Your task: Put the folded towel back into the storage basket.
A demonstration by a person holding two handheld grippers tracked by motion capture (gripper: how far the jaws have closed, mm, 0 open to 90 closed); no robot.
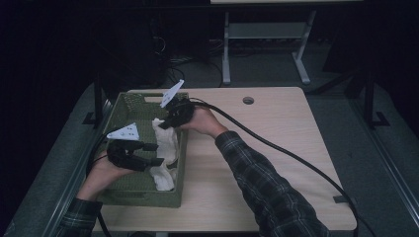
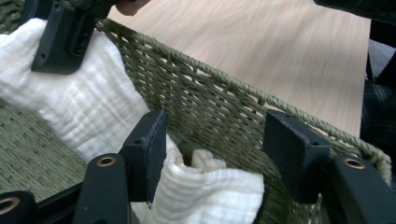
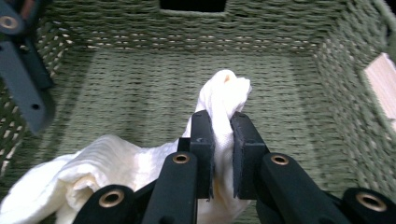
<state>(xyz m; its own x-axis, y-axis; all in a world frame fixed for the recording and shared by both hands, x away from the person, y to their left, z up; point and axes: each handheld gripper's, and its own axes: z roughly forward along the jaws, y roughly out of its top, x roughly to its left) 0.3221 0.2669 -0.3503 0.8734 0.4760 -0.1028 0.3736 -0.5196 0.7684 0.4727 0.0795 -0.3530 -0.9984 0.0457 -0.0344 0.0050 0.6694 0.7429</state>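
Note:
A white cloth (image 1: 167, 143) lies crumpled along the right wall of a green woven basket (image 1: 143, 198) at the table's left. My right gripper (image 3: 223, 140) is shut on a raised fold of the cloth (image 3: 225, 91) over the basket floor (image 3: 140, 84); from above the right gripper (image 1: 165, 123) reaches in from the right. My left gripper (image 2: 219, 154) is open, its jaws wide apart beside the basket wall (image 2: 210, 107), with the cloth (image 2: 93, 105) bunched under and between them. From above, the left gripper (image 1: 154, 154) sits at the cloth's near part.
The basket stands on a light wooden table (image 1: 267, 143) with a round cable hole (image 1: 248, 100) at the back. The right gripper's cable (image 1: 276, 148) trails across the tabletop. A table frame (image 1: 267, 34) stands behind on the dark floor.

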